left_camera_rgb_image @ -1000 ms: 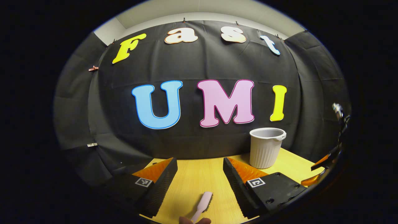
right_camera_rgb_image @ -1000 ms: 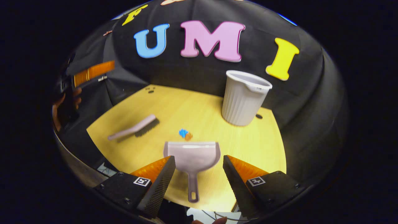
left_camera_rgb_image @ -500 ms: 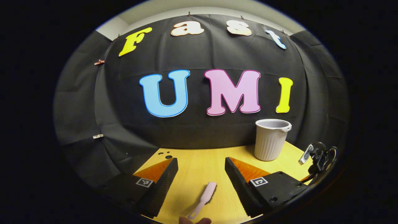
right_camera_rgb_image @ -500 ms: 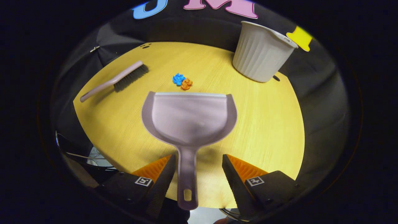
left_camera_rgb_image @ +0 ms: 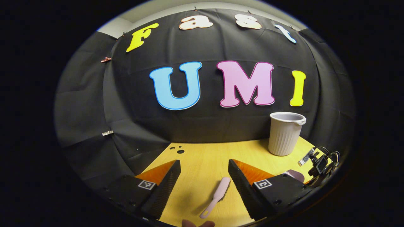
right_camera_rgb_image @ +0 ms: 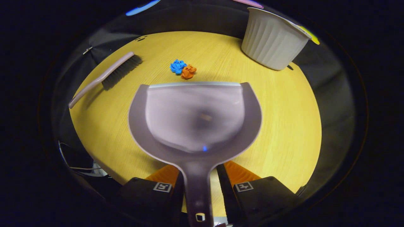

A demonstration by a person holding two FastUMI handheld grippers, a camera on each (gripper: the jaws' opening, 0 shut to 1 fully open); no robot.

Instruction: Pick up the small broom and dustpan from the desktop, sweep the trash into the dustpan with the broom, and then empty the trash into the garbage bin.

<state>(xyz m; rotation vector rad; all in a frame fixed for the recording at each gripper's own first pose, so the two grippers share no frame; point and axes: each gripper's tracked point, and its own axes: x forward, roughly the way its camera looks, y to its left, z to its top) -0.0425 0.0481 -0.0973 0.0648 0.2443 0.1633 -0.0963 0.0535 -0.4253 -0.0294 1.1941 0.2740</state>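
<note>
Yellow wood tabletop (right_camera_rgb_image: 284, 126), black cloth wall behind: right gripper had the dustpan, left gripper had nothing.

Right gripper (right_camera_rgb_image: 198, 186) was clamped on the dustpan (right_camera_rgb_image: 195, 119) handle, fingers tight against both sides; pan sat mid-table, its front lip toward the far edge. Blue paper scrap (right_camera_rgb_image: 177, 66) and orange paper scrap (right_camera_rgb_image: 188, 71) touched each other just past that lip. Broom (right_camera_rgb_image: 104, 77) lay near the left edge, garbage bin (right_camera_rgb_image: 273, 39) upright at the far right corner. Left gripper (left_camera_rgb_image: 204, 186) was spread wide, gripping nothing, above the broom (left_camera_rgb_image: 217, 195), which lay between its fingers; bin (left_camera_rgb_image: 285, 134) stood far right.
</note>
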